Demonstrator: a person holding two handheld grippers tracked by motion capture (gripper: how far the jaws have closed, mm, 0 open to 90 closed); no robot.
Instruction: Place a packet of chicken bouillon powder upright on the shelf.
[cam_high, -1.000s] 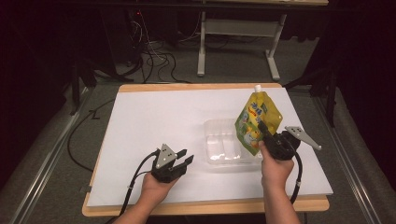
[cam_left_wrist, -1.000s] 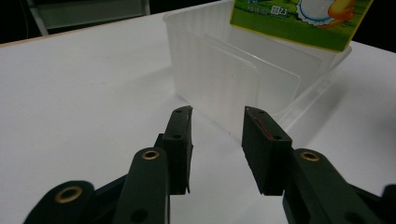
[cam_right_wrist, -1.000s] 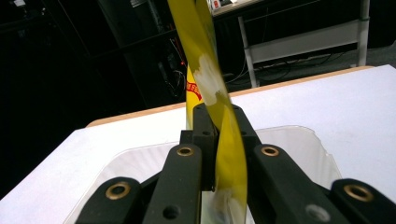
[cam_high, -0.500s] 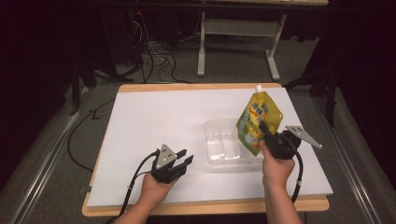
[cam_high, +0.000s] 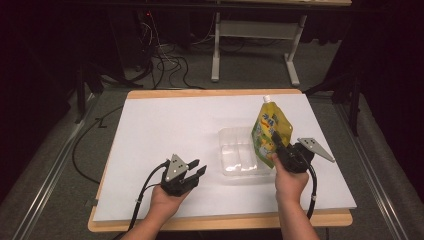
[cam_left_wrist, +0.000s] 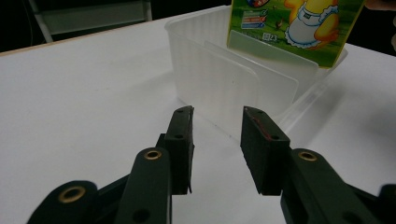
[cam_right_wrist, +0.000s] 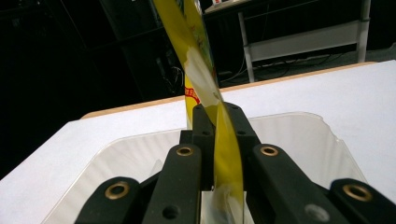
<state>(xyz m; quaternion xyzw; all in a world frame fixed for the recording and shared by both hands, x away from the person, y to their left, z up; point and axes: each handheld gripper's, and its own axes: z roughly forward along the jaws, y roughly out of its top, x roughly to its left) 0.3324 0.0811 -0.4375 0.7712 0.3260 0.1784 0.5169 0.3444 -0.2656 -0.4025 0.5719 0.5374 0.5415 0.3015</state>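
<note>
A yellow-green spouted drink pouch stands upright over the right end of a clear plastic container on the white table. My right gripper is shut on the pouch's lower right edge; in the right gripper view the pouch runs edge-on between the jaws, above the container. My left gripper rests open near the table's front, left of the container. In the left gripper view its jaws stand apart with nothing between them, facing the container wall and the pouch's lower part.
A white sheet covers the wooden tabletop, bare to the left and behind. Cables lie on the floor beyond the table, next to a white table frame.
The pouch and my right gripper have shifted slightly; the left gripper has stayed in place.
</note>
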